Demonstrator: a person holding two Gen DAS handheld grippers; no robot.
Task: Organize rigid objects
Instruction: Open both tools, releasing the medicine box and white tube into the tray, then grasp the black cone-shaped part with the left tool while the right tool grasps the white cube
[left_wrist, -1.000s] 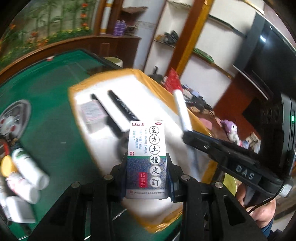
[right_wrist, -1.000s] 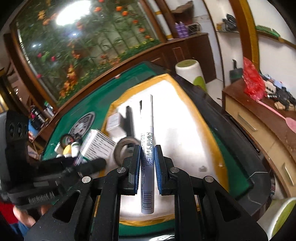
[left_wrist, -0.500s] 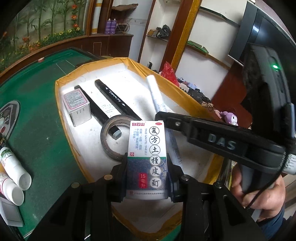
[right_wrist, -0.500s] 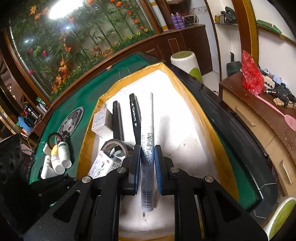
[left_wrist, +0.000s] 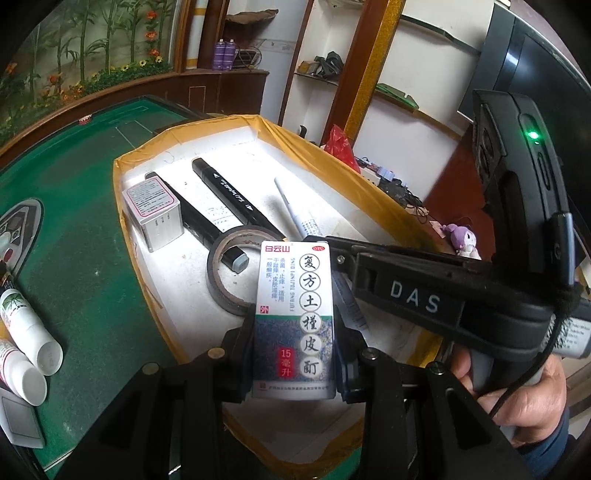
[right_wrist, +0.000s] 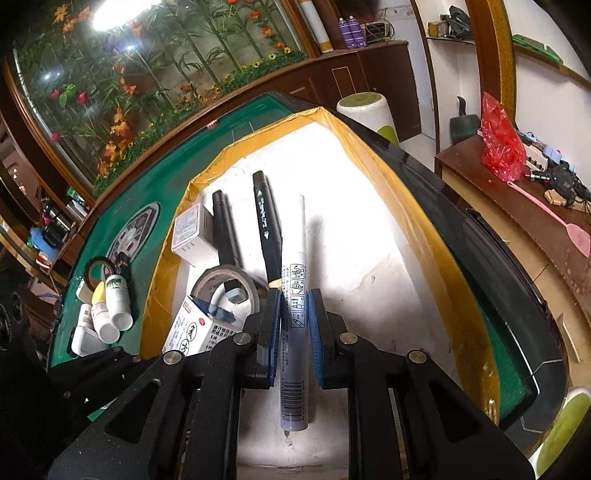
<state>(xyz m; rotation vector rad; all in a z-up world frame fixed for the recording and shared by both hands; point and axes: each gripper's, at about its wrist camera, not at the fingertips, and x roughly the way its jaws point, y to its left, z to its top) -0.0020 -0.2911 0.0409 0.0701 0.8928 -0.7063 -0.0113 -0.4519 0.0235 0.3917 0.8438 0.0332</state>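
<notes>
Medicine box: white and blue with red print, standing upright at the lower middle of the left wrist view – pinched by its two sides.
Left gripper: its fingers press on the medicine box and hold it over the near end of the tray.
White pen: long and thin, in the middle of the right wrist view, pointing up the frame.
Right gripper: its blue pads squeeze the white pen from both sides.
Tray: white inside with a yellow edge, lying on the green table.
In the tray: two black markers side by side, a small white box at the upper left, and a tape roll – one marker's end lies inside the ring.
Small white bottles: lying on the table at the left edge.
A hand: at the lower right, holding the right gripper's handle.
</notes>
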